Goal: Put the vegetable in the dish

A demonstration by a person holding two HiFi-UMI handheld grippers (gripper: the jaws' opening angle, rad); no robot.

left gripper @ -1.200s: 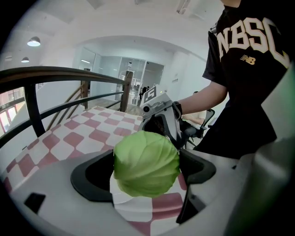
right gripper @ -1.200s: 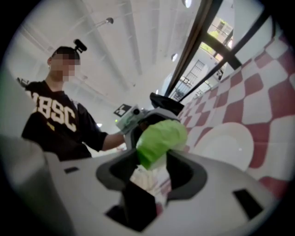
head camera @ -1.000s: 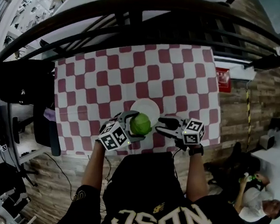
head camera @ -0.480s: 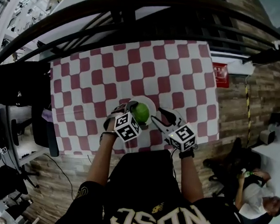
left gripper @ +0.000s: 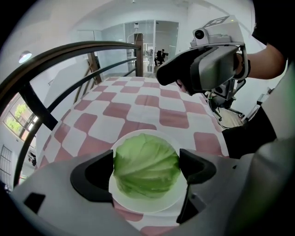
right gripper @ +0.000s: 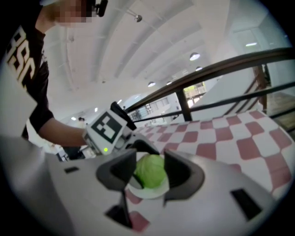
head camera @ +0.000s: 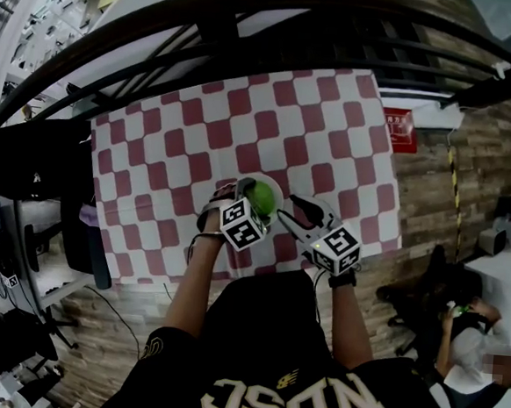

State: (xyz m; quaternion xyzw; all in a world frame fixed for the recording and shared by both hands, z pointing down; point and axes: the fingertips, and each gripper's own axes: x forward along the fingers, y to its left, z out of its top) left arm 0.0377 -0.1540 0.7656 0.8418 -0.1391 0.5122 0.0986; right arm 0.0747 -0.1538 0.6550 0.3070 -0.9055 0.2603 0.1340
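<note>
A round green cabbage (head camera: 261, 197) is in my left gripper (head camera: 254, 204), whose jaws press on its two sides. In the left gripper view the cabbage (left gripper: 146, 165) sits right over the white dish (left gripper: 138, 206); whether it touches the dish I cannot tell. The dish (head camera: 278, 188) stands near the front edge of the table. My right gripper (head camera: 287, 215) hovers just right of the dish, open and empty. In the right gripper view the cabbage (right gripper: 150, 170) and the dish (right gripper: 150, 192) show beyond its spread jaws.
A red-and-white checked cloth (head camera: 199, 133) covers the table. A dark curved railing (head camera: 252, 22) runs behind the far edge. A dark chair (head camera: 31, 150) is at the left. A person (head camera: 473, 348) sits on the floor to the right.
My left gripper has carried the cabbage forward from near the table's front edge to above the dish. The right gripper has moved forward alongside it, still open.
</note>
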